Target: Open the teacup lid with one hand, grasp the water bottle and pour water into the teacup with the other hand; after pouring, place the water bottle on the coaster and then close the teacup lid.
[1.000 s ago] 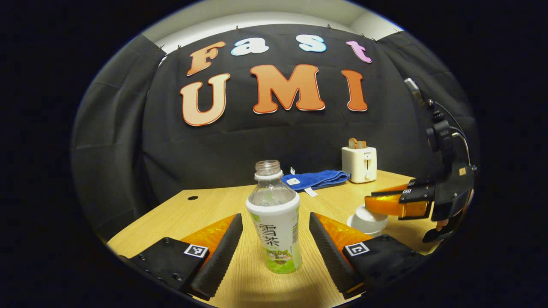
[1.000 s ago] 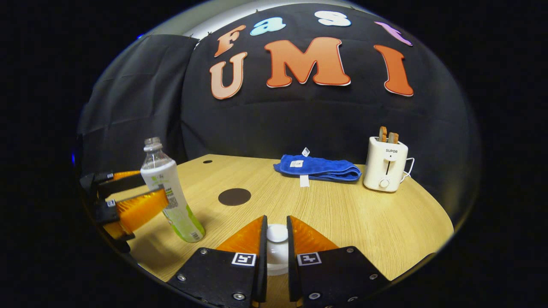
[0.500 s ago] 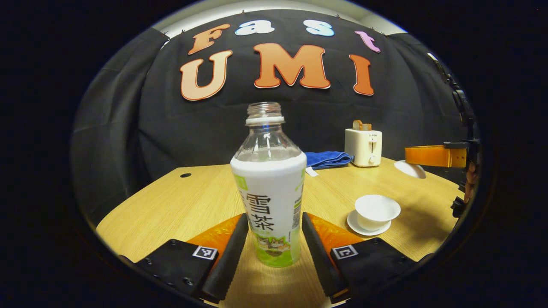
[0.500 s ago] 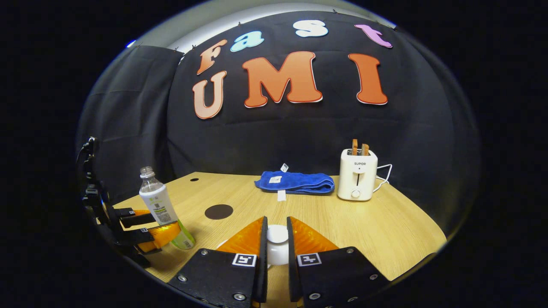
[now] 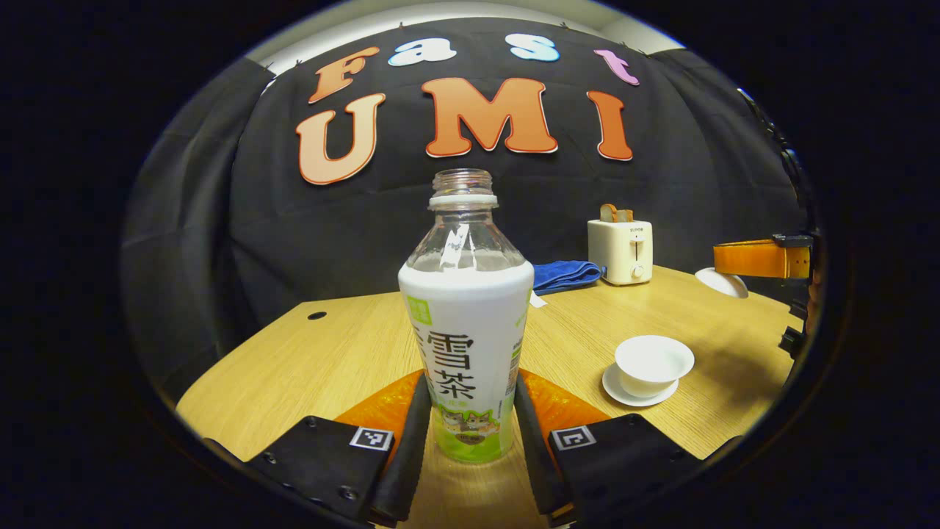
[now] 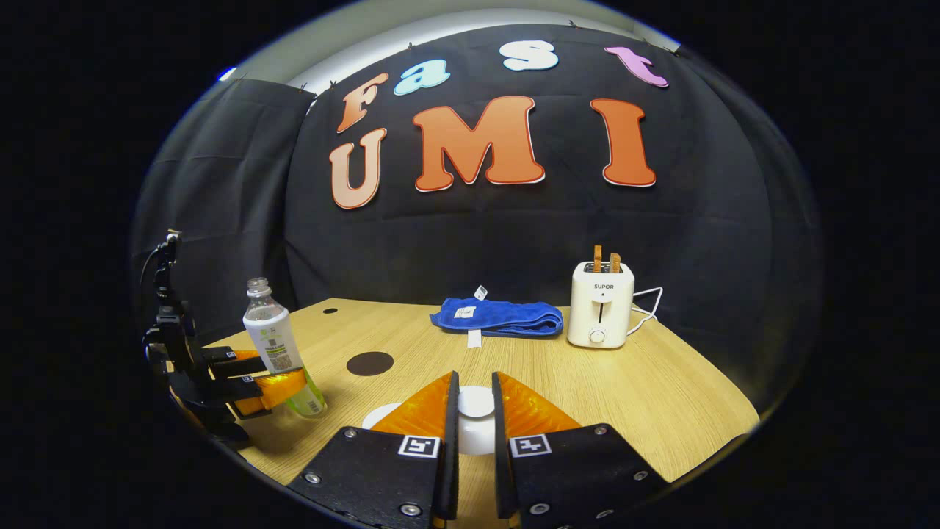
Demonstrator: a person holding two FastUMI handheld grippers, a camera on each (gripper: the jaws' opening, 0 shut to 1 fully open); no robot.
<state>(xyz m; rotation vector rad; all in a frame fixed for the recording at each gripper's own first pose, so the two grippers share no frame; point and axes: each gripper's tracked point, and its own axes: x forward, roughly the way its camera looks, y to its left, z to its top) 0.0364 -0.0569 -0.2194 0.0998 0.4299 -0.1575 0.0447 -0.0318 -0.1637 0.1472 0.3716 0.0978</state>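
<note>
- I'm working in a booth hung with black cloth, at a pale wooden table (image 6: 624,389). At the back of it are a blue towel (image 6: 498,317) and a white toaster (image 6: 600,305).
- In the left gripper view, my left hand-held gripper (image 5: 465,411) has its fingers closed against both sides of the water bottle (image 5: 467,330), low on the label. The bottle stands upright on the table with its cap off.
- In the right gripper view, my right hand-held gripper (image 6: 475,411) is pinched on the knob of the teacup lid (image 6: 475,402) and holds it up off the cup.
- The open teacup (image 5: 653,364) sits on its saucer at about 3 o'clock from the bottle in the left gripper view, well apart from it. In that view the lid hangs at the far right edge, under the right gripper's finger.
- The dark round coaster (image 6: 369,363) lies at about 2 o'clock from the bottle in the right gripper view, near it.
- I judge the lid step is done and the bottle grasp is just made; pouring hasn't begun.
- Next I need to lift the bottle, carry it across to the cup and tilt the neck over the rim slowly, keeping the lid clear.
</note>
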